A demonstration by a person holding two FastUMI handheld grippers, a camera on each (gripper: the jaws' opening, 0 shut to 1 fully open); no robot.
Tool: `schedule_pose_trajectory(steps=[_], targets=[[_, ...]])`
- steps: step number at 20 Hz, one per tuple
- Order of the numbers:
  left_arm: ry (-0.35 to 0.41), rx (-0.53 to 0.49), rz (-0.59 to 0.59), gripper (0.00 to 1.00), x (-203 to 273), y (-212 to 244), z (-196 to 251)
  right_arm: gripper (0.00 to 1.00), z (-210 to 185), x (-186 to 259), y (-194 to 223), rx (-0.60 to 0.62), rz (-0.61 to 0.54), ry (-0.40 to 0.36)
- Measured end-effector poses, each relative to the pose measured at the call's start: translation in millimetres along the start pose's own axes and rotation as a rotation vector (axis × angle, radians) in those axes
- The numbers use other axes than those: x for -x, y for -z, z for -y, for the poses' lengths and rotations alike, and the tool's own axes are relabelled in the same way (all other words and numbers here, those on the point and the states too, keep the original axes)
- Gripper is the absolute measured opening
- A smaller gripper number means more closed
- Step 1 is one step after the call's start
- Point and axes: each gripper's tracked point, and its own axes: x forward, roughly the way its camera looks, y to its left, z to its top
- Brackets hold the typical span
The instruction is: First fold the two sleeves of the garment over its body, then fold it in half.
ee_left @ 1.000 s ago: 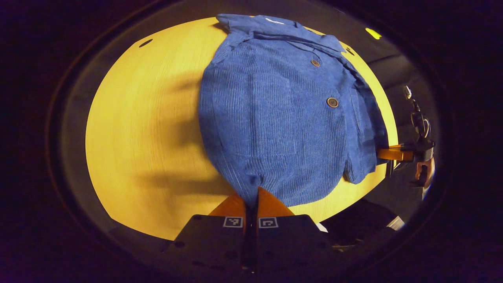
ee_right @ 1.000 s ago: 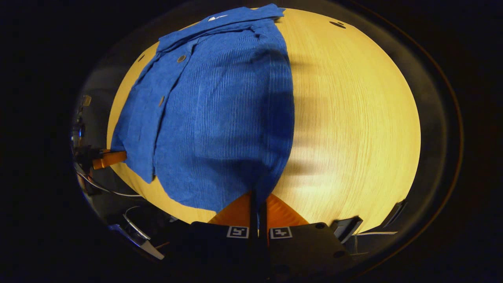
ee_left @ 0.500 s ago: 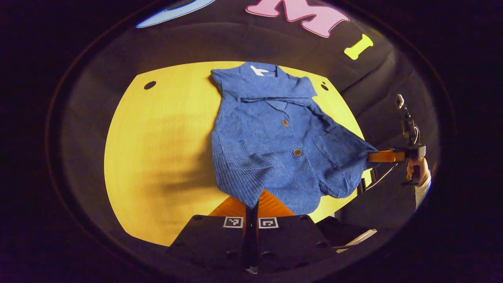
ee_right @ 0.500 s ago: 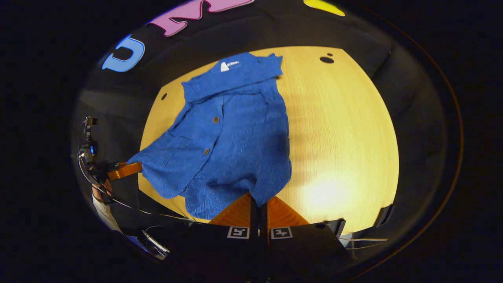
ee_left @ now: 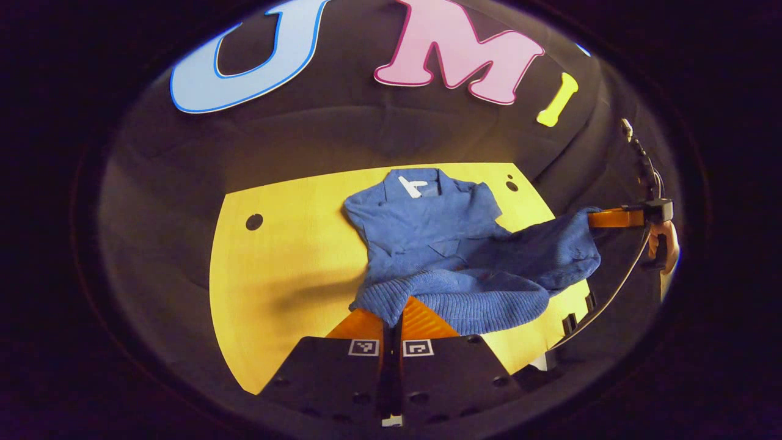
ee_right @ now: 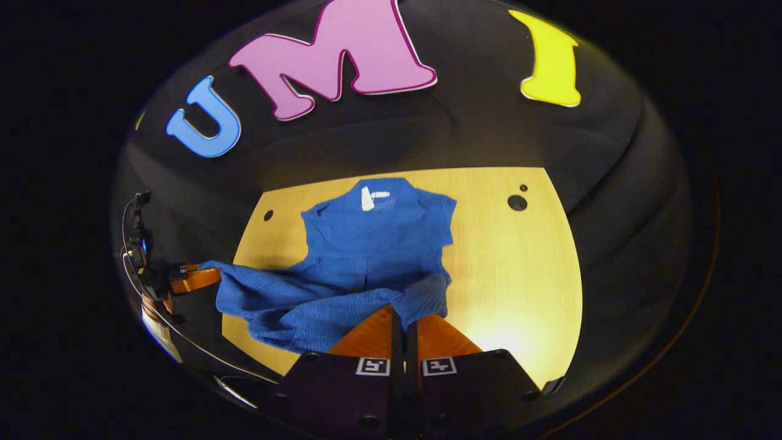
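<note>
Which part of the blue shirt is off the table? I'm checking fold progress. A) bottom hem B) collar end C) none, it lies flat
A: both grippers, left and right, pinch the shirt's bottom hem raised above the table, collar end still lying flat.
</note>
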Motion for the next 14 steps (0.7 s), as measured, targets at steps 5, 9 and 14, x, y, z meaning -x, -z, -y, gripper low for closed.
schedule_pose_trajectory(steps=[5, 9, 14], targets=[[-0.078, -0.026, 0.018, 0.0, -80, -77, -25, 0.04, 30, -92, -90, 0.007, 0.088, 0.028], [-0.145, -0.102, -0.009, 0.0, -164, -115, -39, 0.04, 66, -193, -122, 0.063, 0.083, 0.089], [-0.178, -0.106, -0.065, 0.0, -256, -117, -53, 0.04, 87, -292, -112, 0.097, 0.029, 0.109]])
